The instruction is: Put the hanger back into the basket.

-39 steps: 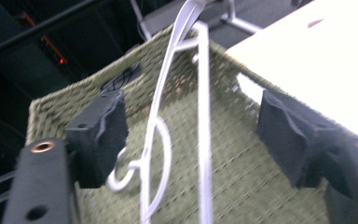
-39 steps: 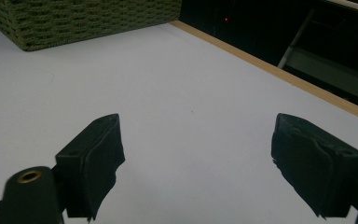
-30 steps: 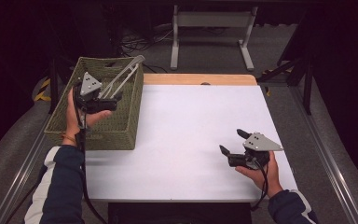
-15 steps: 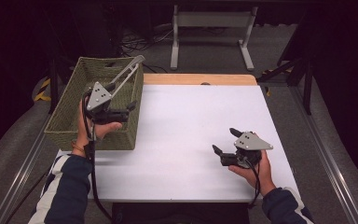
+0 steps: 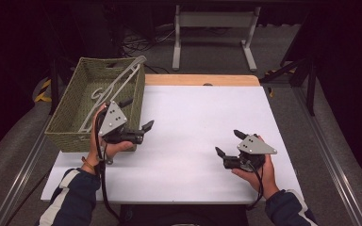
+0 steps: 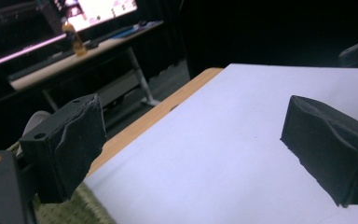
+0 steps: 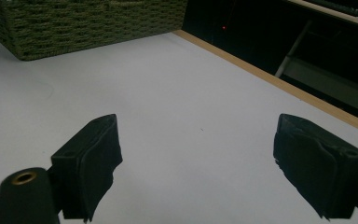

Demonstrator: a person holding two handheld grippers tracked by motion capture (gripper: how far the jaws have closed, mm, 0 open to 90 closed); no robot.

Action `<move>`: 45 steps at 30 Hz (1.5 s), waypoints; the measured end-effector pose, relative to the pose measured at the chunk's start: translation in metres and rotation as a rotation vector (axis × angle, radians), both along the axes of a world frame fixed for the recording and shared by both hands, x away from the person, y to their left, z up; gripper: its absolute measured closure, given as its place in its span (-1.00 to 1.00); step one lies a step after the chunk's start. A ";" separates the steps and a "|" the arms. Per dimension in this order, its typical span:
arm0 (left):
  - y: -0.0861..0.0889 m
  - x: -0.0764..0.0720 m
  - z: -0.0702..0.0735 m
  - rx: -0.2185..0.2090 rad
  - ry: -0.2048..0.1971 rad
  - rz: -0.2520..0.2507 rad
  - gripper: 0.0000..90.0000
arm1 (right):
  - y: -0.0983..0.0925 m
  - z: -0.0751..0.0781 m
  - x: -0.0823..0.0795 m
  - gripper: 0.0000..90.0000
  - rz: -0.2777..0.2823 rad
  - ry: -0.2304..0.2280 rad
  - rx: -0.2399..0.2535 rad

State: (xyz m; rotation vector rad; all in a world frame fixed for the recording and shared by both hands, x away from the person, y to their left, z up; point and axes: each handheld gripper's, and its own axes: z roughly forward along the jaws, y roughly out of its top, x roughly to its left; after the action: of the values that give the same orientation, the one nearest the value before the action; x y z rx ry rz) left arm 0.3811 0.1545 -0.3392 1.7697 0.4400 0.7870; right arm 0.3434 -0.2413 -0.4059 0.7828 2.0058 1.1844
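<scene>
Left gripper (image 5: 135, 114) at 9 o'clock beside basket (image 5: 66, 123), jaws wide, empty. Hanger (image 5: 115, 89) propped inside. Right gripper (image 5: 227, 143) at 4 o'clock, jaws wide, empty, likely idle.

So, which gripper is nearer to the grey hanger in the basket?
Left. The left gripper is at the basket's near right corner, right beside the hanger. The right gripper is far across the white table, both jaws open.

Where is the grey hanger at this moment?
In the high view, the grey hanger lies in the green woven basket at the table's left, its end poking over the far right rim, just beyond the left tool.
</scene>
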 end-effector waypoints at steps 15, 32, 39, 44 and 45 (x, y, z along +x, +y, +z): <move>-0.003 -0.031 -0.030 0.034 0.012 -0.055 -0.87 | -0.003 -0.002 -0.012 -0.69 0.007 -0.026 0.009; 0.022 -0.049 -0.062 0.063 0.067 -0.033 -0.89 | -0.010 -0.007 -0.025 -0.71 0.005 -0.053 -0.010; 0.029 -0.054 -0.076 0.083 0.075 -0.004 -0.89 | -0.011 -0.011 -0.029 -0.71 0.005 -0.058 -0.026; 0.041 -0.055 -0.092 0.062 0.123 0.020 -0.87 | -0.013 -0.015 -0.027 -0.71 0.002 -0.057 -0.037; 0.044 -0.055 -0.095 0.073 0.126 0.020 -0.87 | -0.013 -0.017 -0.027 -0.72 0.003 -0.054 -0.041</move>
State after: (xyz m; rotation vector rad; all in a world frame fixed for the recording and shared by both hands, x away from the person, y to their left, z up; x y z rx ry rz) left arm 0.3263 0.1984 -0.4339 1.8920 0.5191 0.7160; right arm 0.3168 -0.2547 -0.4229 0.7208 1.9813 1.1509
